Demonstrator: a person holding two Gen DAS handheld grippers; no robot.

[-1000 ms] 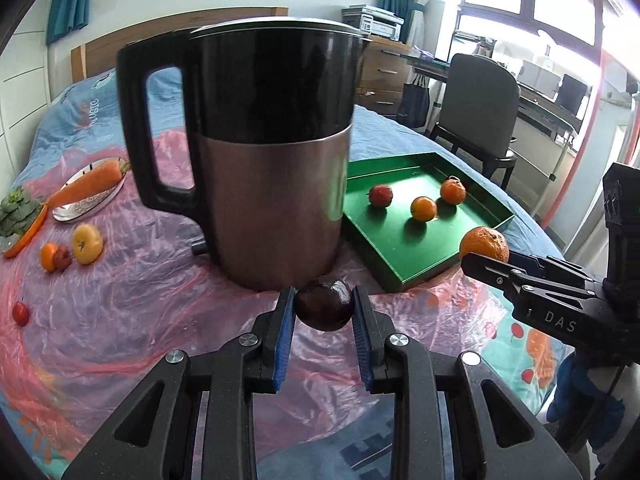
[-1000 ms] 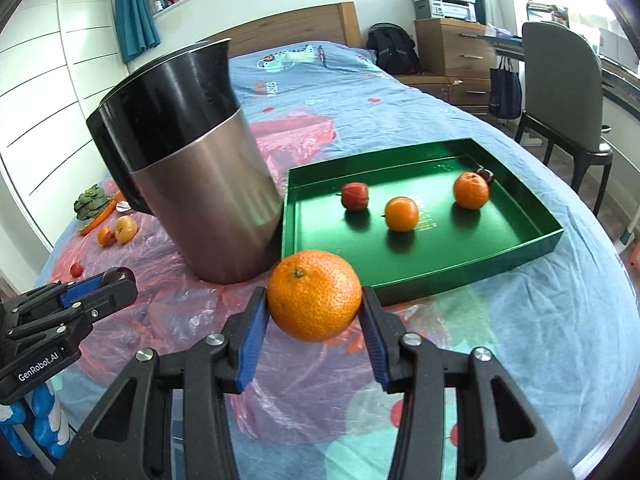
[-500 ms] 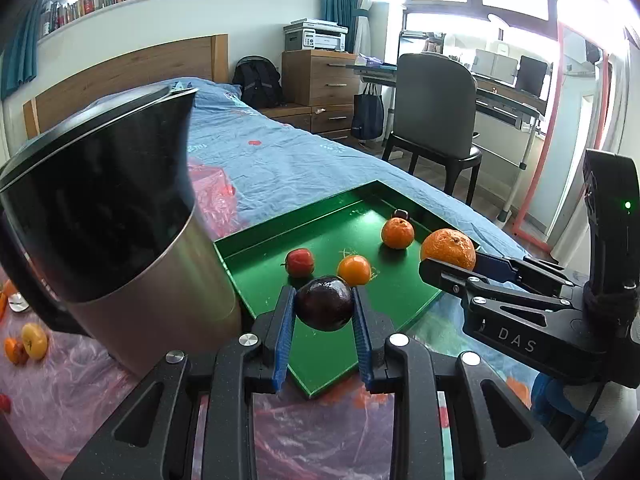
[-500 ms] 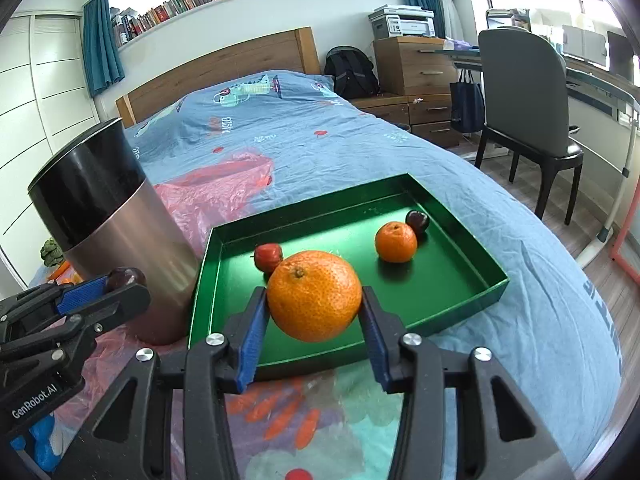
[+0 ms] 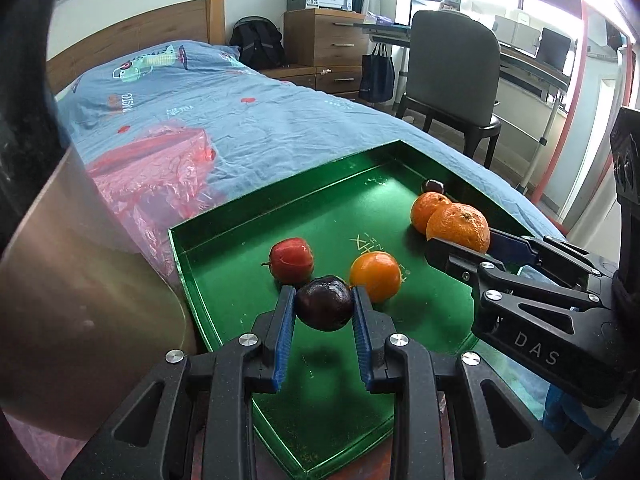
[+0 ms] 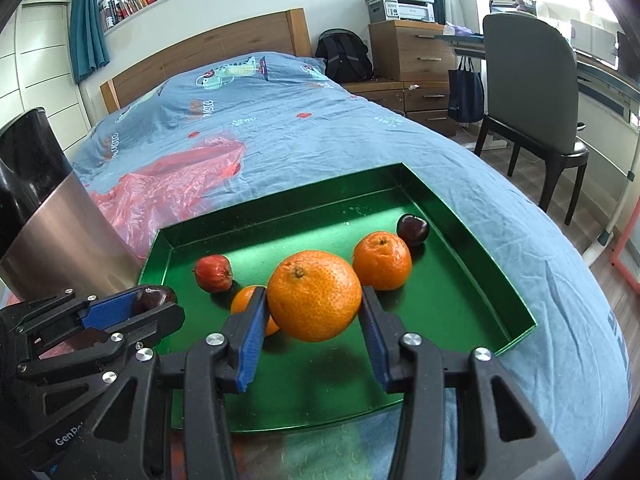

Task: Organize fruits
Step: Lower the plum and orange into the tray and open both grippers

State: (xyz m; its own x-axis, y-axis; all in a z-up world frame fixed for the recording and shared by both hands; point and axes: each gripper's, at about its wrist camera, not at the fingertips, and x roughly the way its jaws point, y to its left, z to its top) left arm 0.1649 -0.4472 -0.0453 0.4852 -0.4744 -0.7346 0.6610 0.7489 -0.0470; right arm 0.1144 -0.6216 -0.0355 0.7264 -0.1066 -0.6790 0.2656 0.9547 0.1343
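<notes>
My left gripper (image 5: 323, 309) is shut on a dark plum (image 5: 325, 302) and holds it above the near left part of the green tray (image 5: 248, 208). My right gripper (image 6: 313, 302) is shut on a large orange (image 6: 314, 295) above the tray's (image 6: 472, 268) middle front. In the tray lie a red fruit (image 6: 213, 273), a small orange (image 6: 244, 300) partly hidden behind my right gripper's finger, a tangerine (image 6: 382, 260) and a dark plum (image 6: 413, 229). The right gripper also shows in the left wrist view (image 5: 460, 236), and the left gripper in the right wrist view (image 6: 156, 300).
A steel and black kettle (image 6: 44, 216) stands just left of the tray, close to my left gripper. Red plastic sheet (image 6: 168, 188) lies on the blue bedspread (image 6: 320, 128). A chair (image 6: 532, 92) and drawers stand beyond the bed's right side.
Both grippers have moved forward and to the right with their fruit, from beside the kettle to over the tray. The kettle has slid to the left edge of both views.
</notes>
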